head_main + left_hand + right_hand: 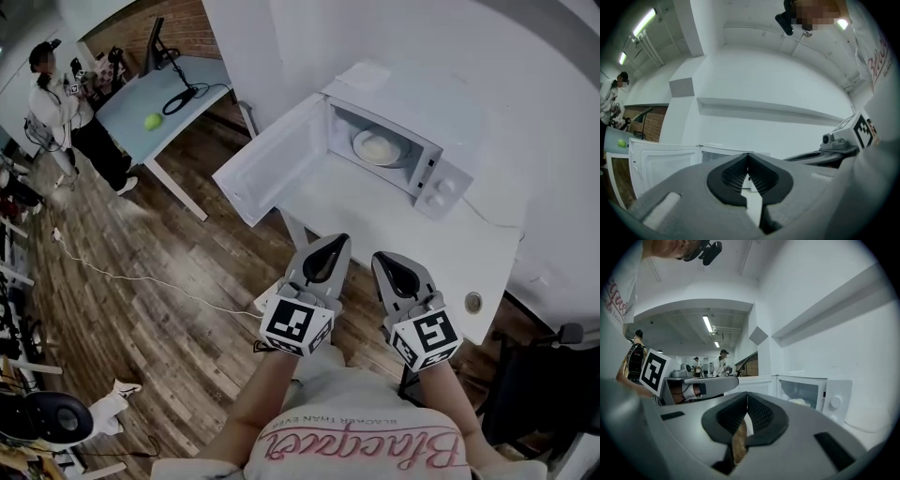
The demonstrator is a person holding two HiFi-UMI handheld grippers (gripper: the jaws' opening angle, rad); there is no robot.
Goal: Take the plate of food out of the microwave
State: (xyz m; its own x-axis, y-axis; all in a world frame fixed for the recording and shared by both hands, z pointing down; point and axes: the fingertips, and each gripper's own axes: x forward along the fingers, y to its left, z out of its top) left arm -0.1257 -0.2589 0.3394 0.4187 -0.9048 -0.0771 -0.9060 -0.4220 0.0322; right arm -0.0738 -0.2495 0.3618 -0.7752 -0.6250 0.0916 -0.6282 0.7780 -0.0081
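Pointing level — left claw (pixel 335 241), right claw (pixel 383 257) closed.

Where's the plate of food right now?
In the head view, the plate of food sits inside the open microwave on the white table, upper right, ahead of the left tool and right tool.

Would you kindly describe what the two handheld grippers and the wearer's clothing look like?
Both the left gripper and the right gripper have pale grey, tapering bodies with black ribbed pads that form a teardrop outline. Each carries a white cube, left and right, printed with black square markers at its rear. No cables show on them. The person wears a white top with pink script lettering.
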